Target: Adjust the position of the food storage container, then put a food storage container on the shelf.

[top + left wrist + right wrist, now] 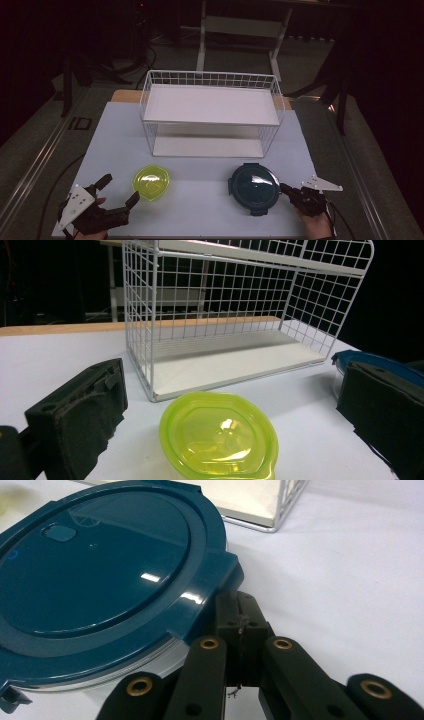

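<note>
A yellow-green translucent bowl (151,182) (217,437) sits on the white table near the front left. My left gripper (120,189) (235,377) is open just in front of it, one jaw on each side and neither touching it. A round container with a dark teal lid (254,187) (95,570) (370,362) sits at the front right. My right gripper (284,187) (240,605) is shut with nothing between its jaws, and its tips sit right beside the lid's right rim. Whether they touch the rim I cannot tell.
A white two-tier wire rack (210,112) (225,315) (280,510) stands behind both containers at mid table, its open front facing me and both shelves bare. The table's front edge (200,235) lies just below the hands. The surroundings are dark floor and stands.
</note>
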Demonstrator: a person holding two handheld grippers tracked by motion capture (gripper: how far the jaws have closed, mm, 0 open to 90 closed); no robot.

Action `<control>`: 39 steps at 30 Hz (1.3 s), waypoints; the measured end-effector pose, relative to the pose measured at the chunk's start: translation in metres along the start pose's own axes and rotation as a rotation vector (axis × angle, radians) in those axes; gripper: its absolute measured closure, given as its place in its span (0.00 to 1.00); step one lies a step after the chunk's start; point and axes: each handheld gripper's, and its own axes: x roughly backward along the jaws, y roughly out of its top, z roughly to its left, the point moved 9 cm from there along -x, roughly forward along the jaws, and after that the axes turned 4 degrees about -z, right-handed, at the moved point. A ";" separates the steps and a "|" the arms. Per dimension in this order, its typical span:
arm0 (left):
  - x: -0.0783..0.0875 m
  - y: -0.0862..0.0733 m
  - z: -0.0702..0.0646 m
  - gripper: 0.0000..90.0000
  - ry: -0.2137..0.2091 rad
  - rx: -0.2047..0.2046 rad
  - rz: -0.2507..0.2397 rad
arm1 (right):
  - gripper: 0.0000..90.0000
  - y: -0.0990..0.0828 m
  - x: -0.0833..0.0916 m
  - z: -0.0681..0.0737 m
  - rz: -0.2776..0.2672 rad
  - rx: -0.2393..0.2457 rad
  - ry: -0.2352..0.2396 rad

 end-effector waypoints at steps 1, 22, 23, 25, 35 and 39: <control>0.000 0.000 0.000 0.00 -0.001 0.000 0.000 | 1.00 0.000 -0.001 0.001 0.001 -0.002 0.006; -0.003 0.000 -0.017 0.00 -0.075 -0.011 0.013 | 1.00 0.019 0.008 0.003 -0.054 0.019 -0.009; -0.004 0.001 -0.018 0.00 -0.080 -0.017 0.015 | 1.00 0.021 0.010 0.004 -0.064 0.021 -0.007; -0.005 0.001 -0.022 0.00 -0.098 -0.031 0.027 | 0.89 0.026 0.013 0.003 -0.080 0.020 -0.006; -0.014 0.013 -0.042 0.00 -0.196 -0.061 0.079 | 0.49 0.052 0.026 0.019 -0.157 0.048 0.047; -0.019 0.020 -0.052 0.00 -0.233 -0.054 0.073 | 0.32 0.063 0.032 0.029 -0.200 0.064 0.072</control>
